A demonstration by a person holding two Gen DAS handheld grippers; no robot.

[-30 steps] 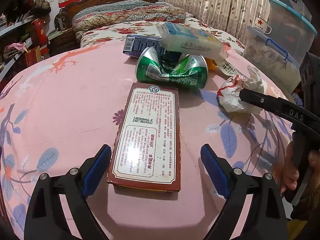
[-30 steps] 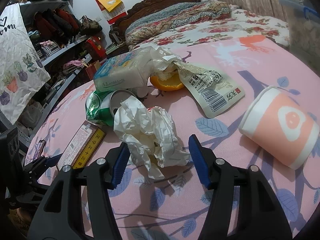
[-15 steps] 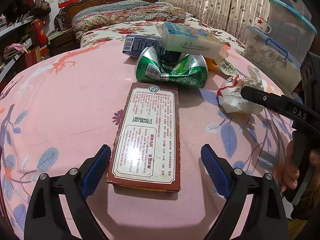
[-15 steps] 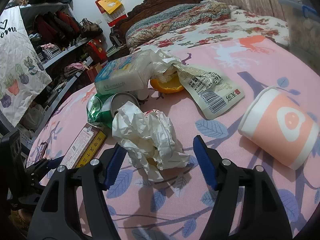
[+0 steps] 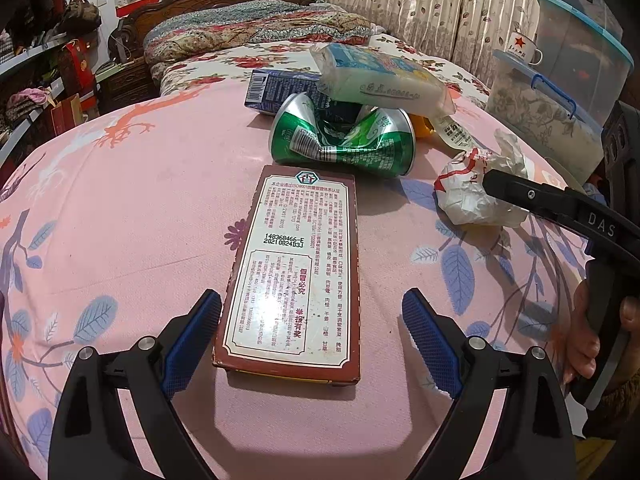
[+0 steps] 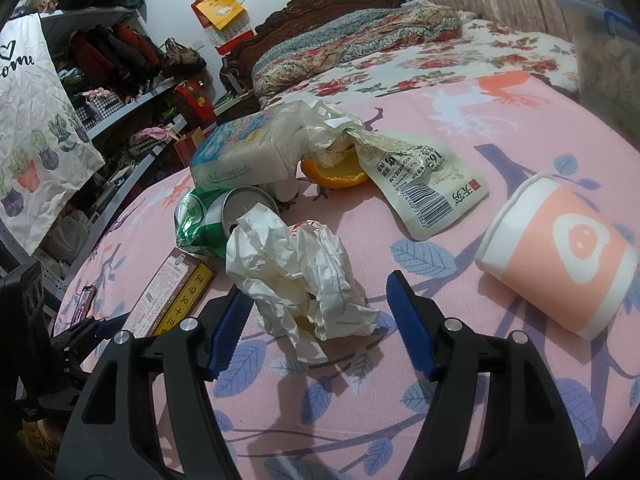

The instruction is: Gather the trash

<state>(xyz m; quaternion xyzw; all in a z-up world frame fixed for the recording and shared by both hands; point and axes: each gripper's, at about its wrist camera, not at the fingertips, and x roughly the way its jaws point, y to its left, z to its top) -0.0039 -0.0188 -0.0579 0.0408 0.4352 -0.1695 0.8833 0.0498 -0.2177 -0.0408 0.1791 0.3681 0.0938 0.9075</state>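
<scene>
The left gripper (image 5: pixel 311 338) is hovering with jaws spread, straddling the brown box (image 5: pixel 294 276) lying flat on the pink-clothed counter (image 5: pixel 120 208). The right gripper (image 6: pixel 316 322) is bracketing the crumpled paper (image 6: pixel 296 270), jaws apart and not pinching, seemingly lining up a grab.

orange peel (image 6: pixel 335 176) half hidden under tissue pack (image 6: pixel 244 156), blue carton (image 5: pixel 280 90) mostly behind crushed can (image 5: pixel 344 140)

Left claw (image 5: pixel 311 336) and right claw (image 6: pixel 320 320) — both agape, angled downward

right gripper (image 6: pixel 320 320) jaws stand wider
</scene>
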